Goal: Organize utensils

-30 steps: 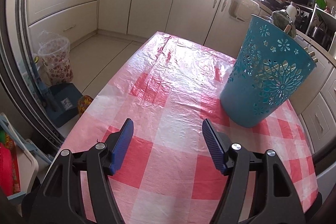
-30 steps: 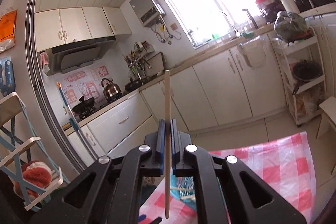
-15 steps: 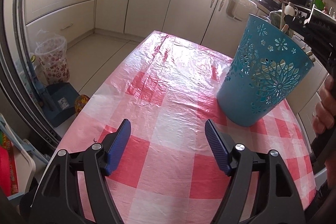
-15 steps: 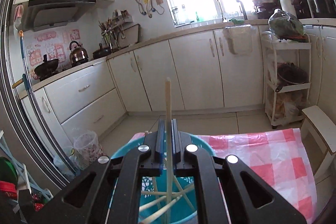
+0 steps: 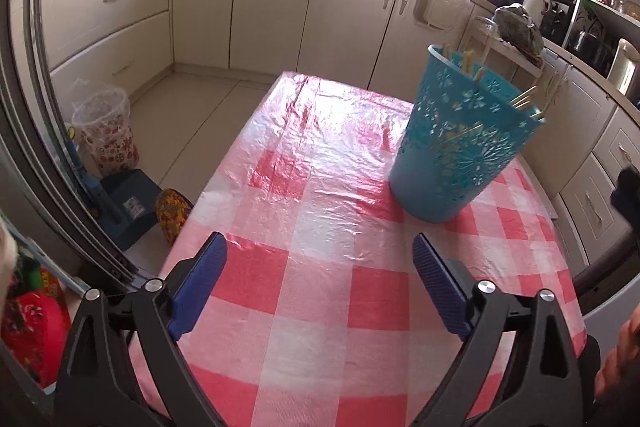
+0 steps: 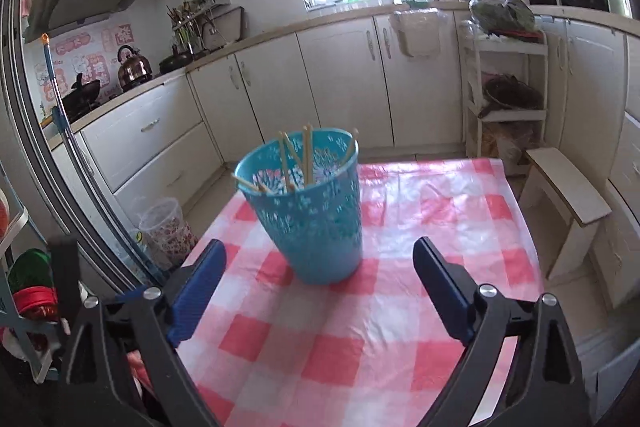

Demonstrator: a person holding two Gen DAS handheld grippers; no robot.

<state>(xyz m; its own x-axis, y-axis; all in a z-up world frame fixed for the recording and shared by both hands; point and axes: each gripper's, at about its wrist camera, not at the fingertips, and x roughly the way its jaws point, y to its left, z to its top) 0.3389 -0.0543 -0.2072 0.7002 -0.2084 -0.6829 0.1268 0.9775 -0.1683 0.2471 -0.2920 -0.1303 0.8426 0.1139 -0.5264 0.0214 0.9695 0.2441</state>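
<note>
A teal perforated basket [image 5: 460, 151] stands upright on the red-and-white checked tablecloth [image 5: 320, 267], toward the table's right side. It also shows in the right wrist view [image 6: 308, 211]. Several wooden chopsticks [image 6: 307, 155] lean inside it, their tips above the rim; they also show in the left wrist view [image 5: 524, 99]. My left gripper [image 5: 320, 283] is open and empty, low over the near end of the table. My right gripper [image 6: 320, 287] is open and empty, just in front of the basket.
White kitchen cabinets [image 5: 272, 7] ring the room. A small patterned bin [image 5: 106, 131] and a blue dustpan [image 5: 128, 203] are on the floor left of the table. A white stool [image 6: 568, 203] stands at the table's right. A shelf rack [image 6: 508, 99] stands behind.
My right gripper was shut on a chopstick above the basket; it has opened, the chopstick now stands in the basket, and the gripper has pulled back and lowered. The left gripper barely moved.
</note>
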